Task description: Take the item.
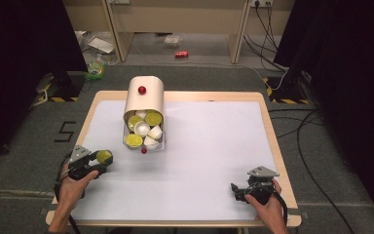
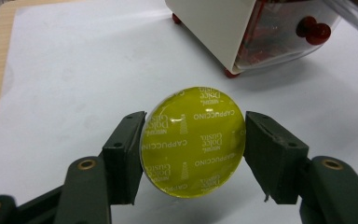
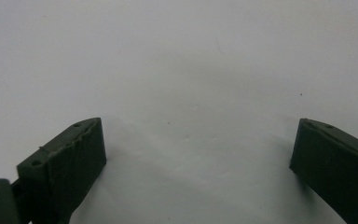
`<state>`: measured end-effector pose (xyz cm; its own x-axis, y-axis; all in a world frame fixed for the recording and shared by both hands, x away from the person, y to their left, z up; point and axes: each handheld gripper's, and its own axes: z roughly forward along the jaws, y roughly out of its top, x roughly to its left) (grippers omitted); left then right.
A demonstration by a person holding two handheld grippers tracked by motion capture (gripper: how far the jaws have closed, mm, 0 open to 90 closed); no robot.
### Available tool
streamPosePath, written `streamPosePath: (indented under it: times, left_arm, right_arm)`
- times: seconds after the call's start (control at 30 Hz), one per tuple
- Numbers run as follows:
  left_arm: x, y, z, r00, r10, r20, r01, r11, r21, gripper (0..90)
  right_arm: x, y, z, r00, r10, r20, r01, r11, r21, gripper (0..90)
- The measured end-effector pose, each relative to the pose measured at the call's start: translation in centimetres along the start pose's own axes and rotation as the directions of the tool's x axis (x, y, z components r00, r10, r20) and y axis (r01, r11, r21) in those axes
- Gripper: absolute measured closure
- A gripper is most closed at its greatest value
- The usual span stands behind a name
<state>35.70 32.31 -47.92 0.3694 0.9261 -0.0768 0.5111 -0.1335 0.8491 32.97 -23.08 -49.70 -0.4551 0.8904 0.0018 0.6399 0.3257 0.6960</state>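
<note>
Capsule transfer at the left of the worktop (image 1: 214,146): the left claw (image 1: 99,158) is clamped on a yellow-green capsule (image 2: 193,141), its two black jaws pressing the rim from either side so that the foil lid, printed "Cappuccino", faces the left gripper view. In the high view the capsule (image 1: 104,156) sits at the claw's tip, just above the white sheet and near the front left of the dispenser (image 1: 144,97) — a cream, round-topped box with a red knob (image 1: 141,89), whose clear drawer (image 1: 146,145) stands pulled out and holds a heap of yellow-green and white capsules. Dispenser and held capsule are apart, not touching. The right claw (image 1: 238,191) rests low at the right front of the worktop with its jaws spread wide and nothing between them; its own view looks onto bare white sheet (image 3: 182,70). Judged from the frames, the step in hand is carrying one capsule between drawer and worktop — which way cannot be told. If it is being set down, the next move calls for lowering it until the base meets the sheet, then easing the jaws apart evenly so the capsule does not roll or tip.
</note>
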Motion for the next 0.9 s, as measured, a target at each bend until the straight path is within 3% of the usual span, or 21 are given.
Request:
streamPosePath:
  times: [0.47, 0.9]
  left_arm:
    - [0.1, -0.9, 0.7, 0.9999, 0.011, -0.007, -0.011, 0.9996, 0.028, 40.3]
    - [0.2, -1.3, 1.2, 1.0000, -0.004, -0.004, 0.005, 0.9991, 0.042, 39.5]
  right_arm:
    - [0.0, 0.0, 0.0, 1.0000, -0.004, 0.000, 0.004, 1.000, -0.002, 3.4]
    - [0.0, 0.0, 0.0, 1.0000, -0.004, 0.000, 0.004, 1.000, -0.001, 3.3]
